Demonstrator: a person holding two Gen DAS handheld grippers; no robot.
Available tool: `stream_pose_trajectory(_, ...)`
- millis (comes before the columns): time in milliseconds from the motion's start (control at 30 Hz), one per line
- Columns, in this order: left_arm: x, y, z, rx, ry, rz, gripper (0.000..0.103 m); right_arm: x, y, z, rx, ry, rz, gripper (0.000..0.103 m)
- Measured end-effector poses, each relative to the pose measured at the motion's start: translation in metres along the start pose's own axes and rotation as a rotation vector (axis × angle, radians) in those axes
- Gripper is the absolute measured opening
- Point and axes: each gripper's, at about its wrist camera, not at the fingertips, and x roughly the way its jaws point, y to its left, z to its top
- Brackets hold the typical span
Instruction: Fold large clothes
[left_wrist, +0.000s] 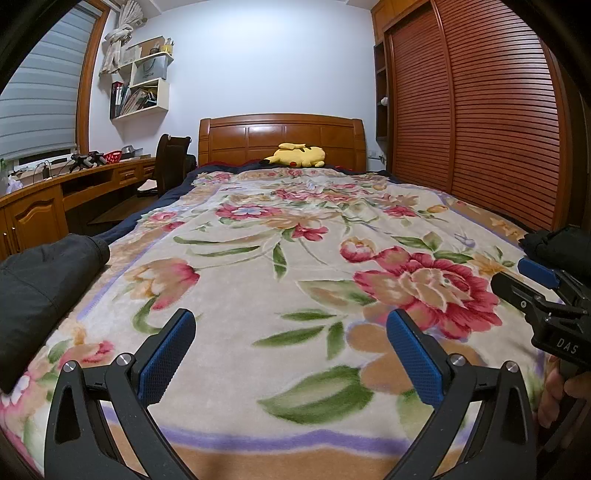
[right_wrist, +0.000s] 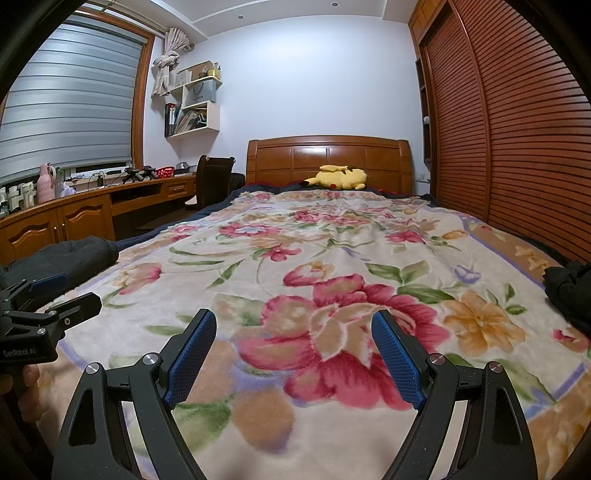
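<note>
A black garment (left_wrist: 40, 288) (right_wrist: 74, 254) lies bunched at the left edge of the bed. Another dark bundle of cloth (left_wrist: 561, 247) (right_wrist: 569, 291) sits at the right edge. Whether the two are one piece I cannot tell. My left gripper (left_wrist: 291, 321) hovers open over the floral blanket (left_wrist: 258, 258), nothing between its blue pads (left_wrist: 166, 358). My right gripper (right_wrist: 294, 319) is open too, over a big red flower of the blanket (right_wrist: 258, 424). Each gripper shows at the edge of the other view, the right gripper (left_wrist: 517, 275) on the right and the left gripper (right_wrist: 74, 290) on the left.
A yellow plush toy (left_wrist: 299, 155) (right_wrist: 340, 177) lies by the wooden headboard (left_wrist: 280, 136). Slatted wardrobe doors (left_wrist: 480, 110) run close along the bed's right side. A wooden desk (right_wrist: 92, 206) and a dark chair (right_wrist: 214, 173) stand to the left. A hand (left_wrist: 554, 391) holds the right gripper.
</note>
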Motion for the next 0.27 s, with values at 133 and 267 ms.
stream_pose_trajectory(133,0.0001,0.0001,-0.0003,-0.003,0.000,0.000,0.103,0.0003,-0.0010,-0.0004,0.000,-0.001,0.002,0.087)
stream_pose_trajectory(267,0.0000,0.0002,-0.0003,-0.001,-0.001,-0.002,0.103,0.0003,-0.0011,-0.0006,-0.001,-0.001,0.002,0.087)
